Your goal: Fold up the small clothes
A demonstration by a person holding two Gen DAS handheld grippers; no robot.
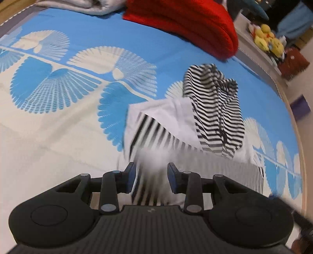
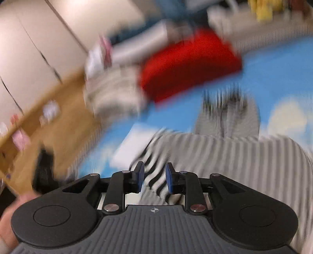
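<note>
A small black-and-white striped garment (image 1: pixel 215 117) lies on the blue and white patterned bedspread (image 1: pixel 58 121), partly folded with a plain white inner side turned up. My left gripper (image 1: pixel 151 175) is open, its blue-padded fingers apart just above the garment's blurred near edge. In the right wrist view, which is heavily blurred by motion, the striped garment (image 2: pixel 225 152) fills the lower right. My right gripper (image 2: pixel 154 176) is open over the garment's near edge, with striped cloth showing between the pads.
A folded red blanket (image 1: pixel 187 25) and grey folded cloth (image 1: pixel 78 5) lie at the bed's far side. Yellow plush toys (image 1: pixel 268 39) sit on a shelf to the right. A wooden bed frame (image 2: pixel 49 125) and pale wardrobe doors (image 2: pixel 39 39) stand left.
</note>
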